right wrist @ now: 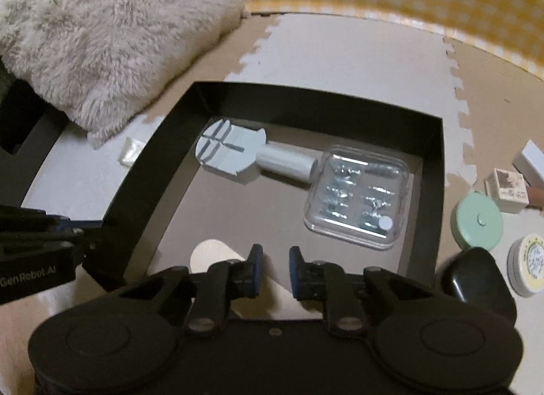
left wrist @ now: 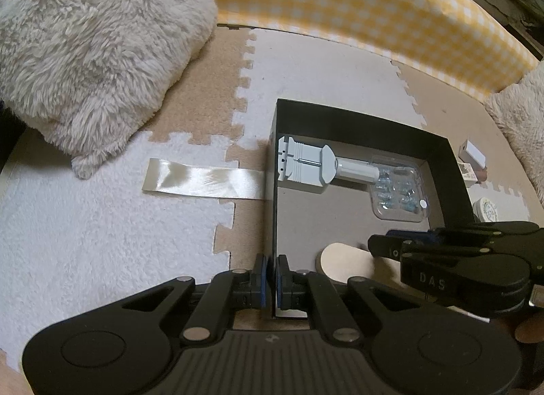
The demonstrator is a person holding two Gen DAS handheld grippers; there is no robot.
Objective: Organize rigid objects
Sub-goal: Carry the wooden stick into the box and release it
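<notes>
Beige strip: flat, round-ended beige strip [right wrist: 210, 252] lies on the floor of the open black cardboard box [right wrist: 306, 99], near its front wall.
Long axis: slants from upper left to lower right under the right gripper [right wrist: 275, 272].
Right gripper: jaws narrow, directly over the strip; whether they grip it cannot be told.
Left gripper [left wrist: 271, 279]: clamped on the box's left wall.
Nearer hand: right.
</notes>
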